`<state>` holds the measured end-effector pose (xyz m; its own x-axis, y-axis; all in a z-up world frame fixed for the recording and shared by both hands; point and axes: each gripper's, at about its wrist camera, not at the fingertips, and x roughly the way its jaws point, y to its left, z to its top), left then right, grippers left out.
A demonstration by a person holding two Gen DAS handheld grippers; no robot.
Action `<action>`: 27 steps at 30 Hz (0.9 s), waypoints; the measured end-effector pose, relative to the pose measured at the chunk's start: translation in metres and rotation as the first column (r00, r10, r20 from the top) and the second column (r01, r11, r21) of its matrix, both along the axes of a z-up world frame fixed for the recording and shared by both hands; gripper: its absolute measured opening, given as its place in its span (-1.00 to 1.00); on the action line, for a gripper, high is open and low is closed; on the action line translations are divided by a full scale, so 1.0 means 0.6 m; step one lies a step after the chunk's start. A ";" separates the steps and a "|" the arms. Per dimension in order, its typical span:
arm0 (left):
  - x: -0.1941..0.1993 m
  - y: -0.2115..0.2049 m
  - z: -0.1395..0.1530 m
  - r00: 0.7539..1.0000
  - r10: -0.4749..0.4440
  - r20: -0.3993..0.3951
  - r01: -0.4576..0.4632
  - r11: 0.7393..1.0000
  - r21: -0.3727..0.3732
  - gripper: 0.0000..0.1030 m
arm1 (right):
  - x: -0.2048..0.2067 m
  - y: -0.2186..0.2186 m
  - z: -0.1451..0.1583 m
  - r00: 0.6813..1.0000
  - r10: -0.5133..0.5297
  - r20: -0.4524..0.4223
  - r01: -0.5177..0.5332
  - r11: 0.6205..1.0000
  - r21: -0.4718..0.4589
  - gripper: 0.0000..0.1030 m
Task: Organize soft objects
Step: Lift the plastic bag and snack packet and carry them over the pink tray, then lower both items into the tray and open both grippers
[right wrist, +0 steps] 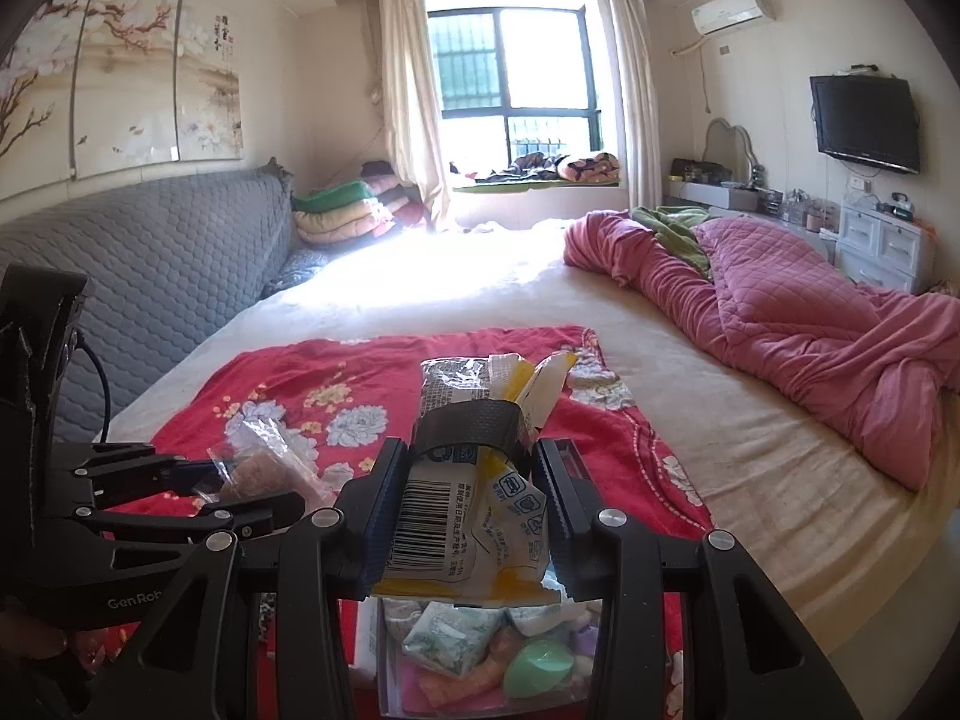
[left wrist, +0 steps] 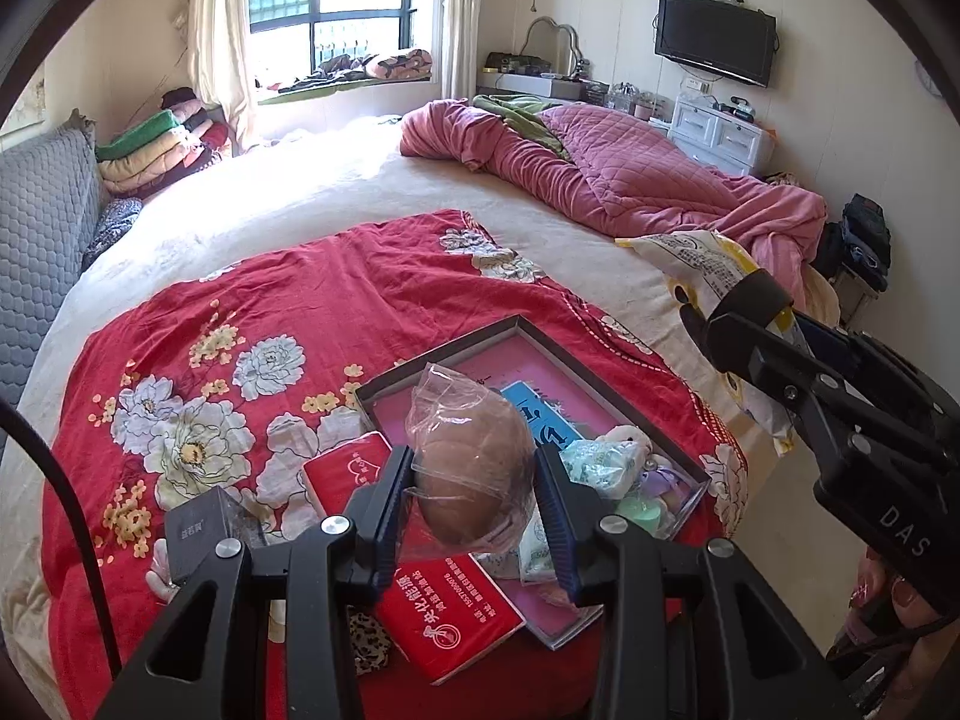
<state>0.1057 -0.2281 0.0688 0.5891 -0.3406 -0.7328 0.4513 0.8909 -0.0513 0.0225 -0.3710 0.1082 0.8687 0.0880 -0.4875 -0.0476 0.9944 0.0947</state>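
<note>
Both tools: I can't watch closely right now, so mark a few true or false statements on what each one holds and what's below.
1. The left tool grips a brown bun in a clear bag. True.
2. The right tool is empty. False: it is shut on a yellow and white packet.
3. The tray lies on a red floral cloth. True.
4. The tray is empty. False: small soft items lie in it.
</note>
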 end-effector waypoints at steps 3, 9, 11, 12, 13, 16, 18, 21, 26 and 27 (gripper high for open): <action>0.010 -0.012 -0.019 1.000 -0.006 -0.023 0.006 1.000 0.004 -0.21 | 0.004 -0.006 -0.015 1.000 -0.006 -0.017 0.006 1.000 0.006 -0.14; 0.033 -0.035 -0.062 0.996 -0.011 -0.083 0.013 1.000 0.017 -0.21 | 0.010 -0.034 -0.045 0.998 -0.035 -0.049 0.037 0.999 0.027 -0.14; 0.039 -0.045 -0.074 0.995 -0.012 -0.099 0.014 1.000 0.021 -0.21 | 0.011 -0.046 -0.055 0.997 -0.050 -0.065 0.052 0.998 0.027 -0.14; 0.042 -0.049 -0.081 0.994 -0.016 -0.105 0.019 0.999 0.026 -0.21 | 0.011 -0.054 -0.061 0.996 -0.062 -0.070 0.063 0.998 0.024 -0.14; 0.045 -0.056 -0.088 0.994 -0.018 -0.112 0.022 0.999 0.032 -0.21 | 0.010 -0.061 -0.067 0.994 -0.073 -0.077 0.075 0.997 0.021 -0.14; 0.053 -0.071 -0.105 0.991 -0.026 -0.133 0.032 0.998 0.044 -0.21 | 0.011 -0.086 -0.088 0.988 -0.111 -0.107 0.114 0.993 0.020 -0.14; 0.058 -0.080 -0.119 0.989 -0.028 -0.148 0.036 0.998 0.053 -0.21 | 0.012 -0.099 -0.103 0.983 -0.129 -0.129 0.132 0.991 0.021 -0.14; 0.064 -0.089 -0.138 0.986 -0.027 -0.166 0.038 0.997 0.065 -0.21 | 0.018 -0.114 -0.125 0.977 -0.142 -0.159 0.147 0.989 0.021 -0.14; 0.072 -0.096 -0.154 0.982 -0.027 -0.186 0.039 0.997 0.064 -0.21 | 0.031 -0.116 -0.158 0.969 -0.147 -0.198 0.148 0.989 -0.012 -0.14; 0.073 -0.096 -0.158 0.982 -0.027 -0.188 0.040 0.997 0.066 -0.21 | 0.035 -0.116 -0.163 0.968 -0.145 -0.205 0.145 0.989 -0.014 -0.14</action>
<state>0.1497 -0.2858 -0.0258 0.4284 -0.3024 -0.8515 0.4690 0.8799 -0.0765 0.0434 -0.4406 0.0102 0.7540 -0.0306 -0.6562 0.1173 0.9891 0.0886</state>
